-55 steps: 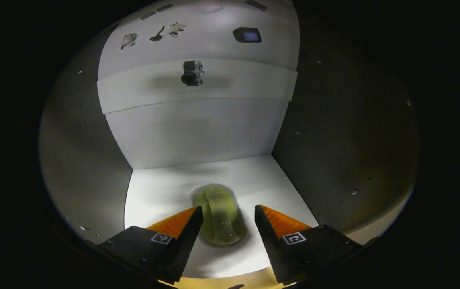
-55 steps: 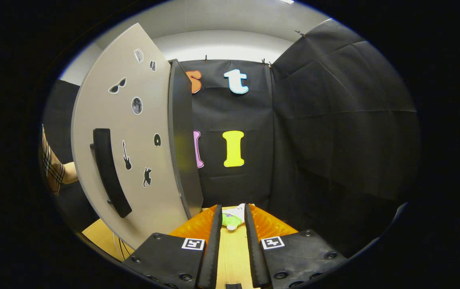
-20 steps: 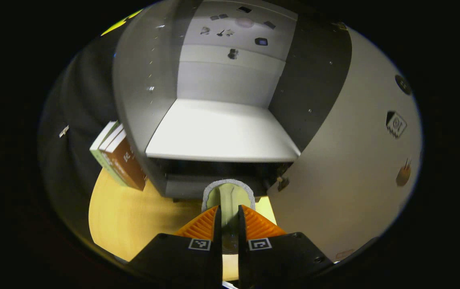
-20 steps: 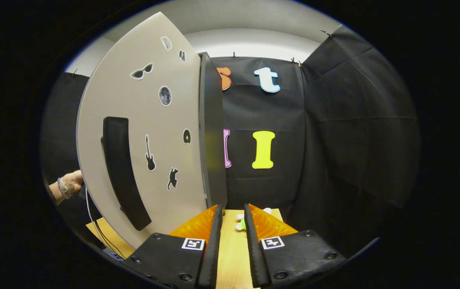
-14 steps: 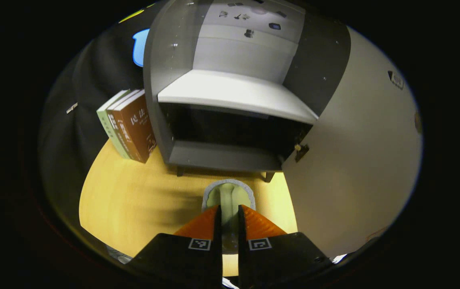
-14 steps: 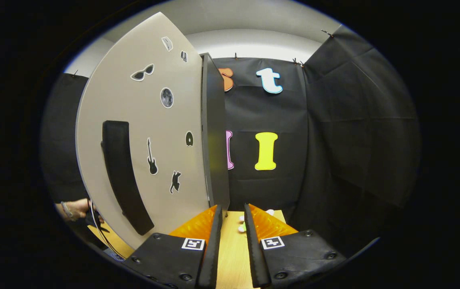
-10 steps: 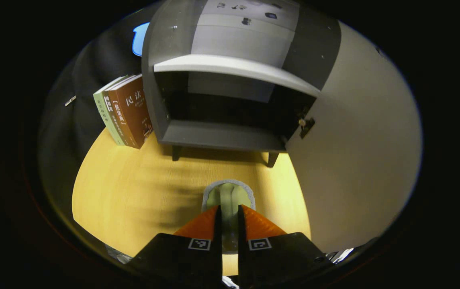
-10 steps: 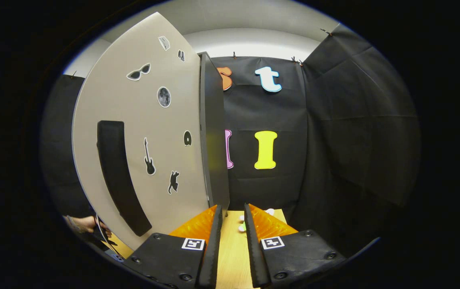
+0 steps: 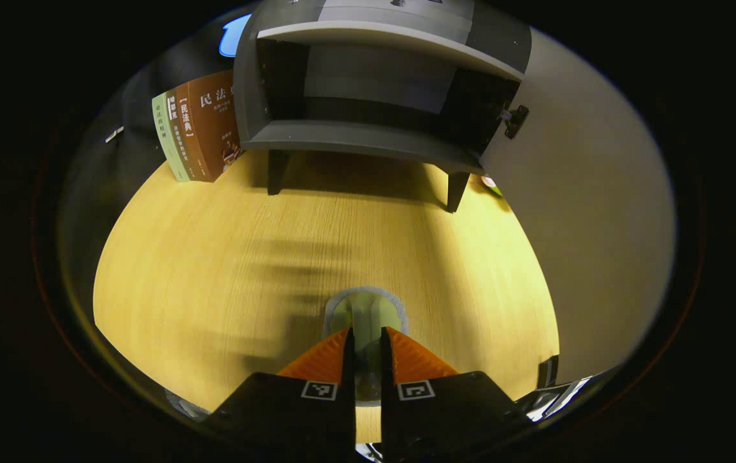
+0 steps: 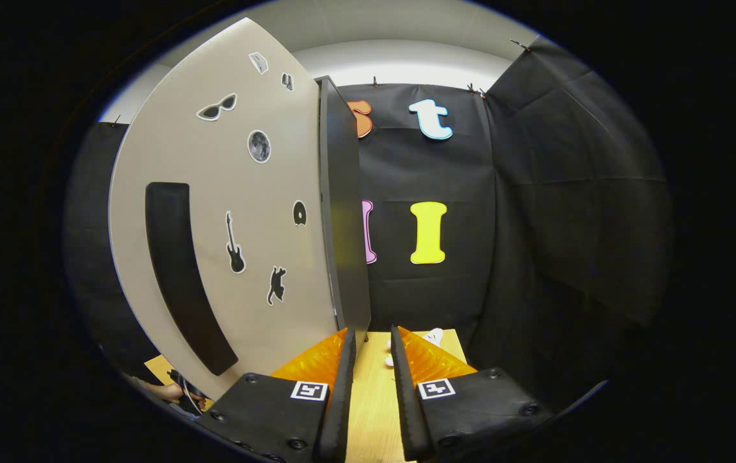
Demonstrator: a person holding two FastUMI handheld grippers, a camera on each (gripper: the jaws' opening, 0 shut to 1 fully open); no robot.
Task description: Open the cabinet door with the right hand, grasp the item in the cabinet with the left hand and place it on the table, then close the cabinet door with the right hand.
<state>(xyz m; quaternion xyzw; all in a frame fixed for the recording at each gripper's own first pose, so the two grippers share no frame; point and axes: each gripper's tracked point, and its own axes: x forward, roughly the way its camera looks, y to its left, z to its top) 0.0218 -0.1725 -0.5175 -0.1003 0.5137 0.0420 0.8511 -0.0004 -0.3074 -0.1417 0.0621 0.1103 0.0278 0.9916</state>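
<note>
Right now, in the left gripper view, my left hand-held gripper (image 9: 365, 344) is clenched on the item (image 9: 366, 307), a pale green pad-like thing w/ a grey rim. Both fingers press its sides and it sticks out forward between them. It hangs over the bare wooden surface (image 9: 226, 257), out in front of the cabinet (image 9: 368, 132) and well apart from it. I can't tell if it touches the wood yet; motion blur smears the shadows beside it.

The cabinet sits at the far end of the surface on short legs, its inside open toward me, nothing visible on the shelf. The cabinet door (image 9: 592, 212) is swung wide at right, which leaves a free path from shelf to surface. A few books (image 9: 197, 132) lean upright just beside the cabinet's left wall.

In the right gripper view, my right hand-held gripper (image 10: 371, 350) has its fingers drawn nearly together w/ a narrow gap, grasping nothing. It waits near the door's outer face (image 10: 226, 212), which carries small stickers and a long dark handle (image 10: 178, 276). My guess: it's parked here so the handle is in easy reach for the close. Part of the person's hand (image 10: 165, 389) peeks out low at the door's bottom left edge. A small white object (image 10: 433, 335) lies farther along the surface; too small to identify.

Judgement: door-open and grasp are done, the placing step is in hand. Next calls for lowering the item flat, letting go, then shutting the door w/ the right.
</note>
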